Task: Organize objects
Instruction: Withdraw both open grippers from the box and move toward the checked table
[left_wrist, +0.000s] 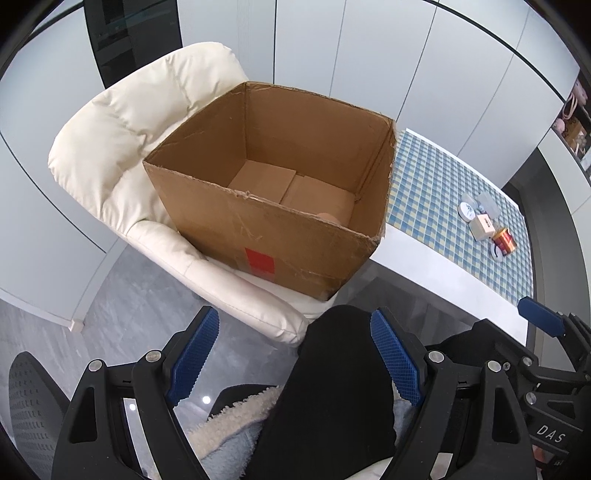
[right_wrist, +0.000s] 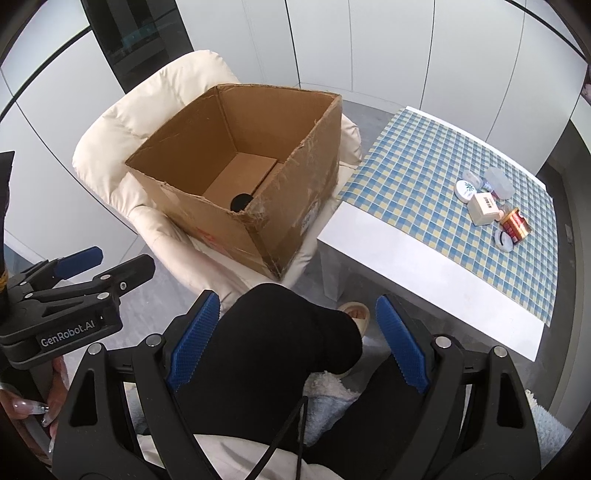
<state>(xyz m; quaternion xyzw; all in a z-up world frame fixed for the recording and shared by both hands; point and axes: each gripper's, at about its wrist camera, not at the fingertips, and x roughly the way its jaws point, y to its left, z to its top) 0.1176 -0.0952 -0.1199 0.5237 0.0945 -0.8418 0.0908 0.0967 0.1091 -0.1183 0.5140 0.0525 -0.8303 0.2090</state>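
Both tongs stood wide and empty, the left gripper (left_wrist: 293, 356) and right gripper (right_wrist: 298, 341) over the sitter's knees. The cardboard box (right_wrist: 236, 184) sat at twelve o'clock on the armchair (right_wrist: 122, 147), possibly unsteady. The small items (right_wrist: 487, 210) clustered at two o'clock on the checked table (right_wrist: 406, 177), so a wide reach might have scattered them.

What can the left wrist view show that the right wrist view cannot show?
Only the left wrist view shows the red label on the cardboard box and a shelf with pink things at the far right edge. Only the right wrist view shows a black round object inside the box, a foot in a beige slipper, and a hand that holds the left hand-held gripper. Both show the box on the cream armchair, the checked tablecloth with small items, and open, empty jaws.
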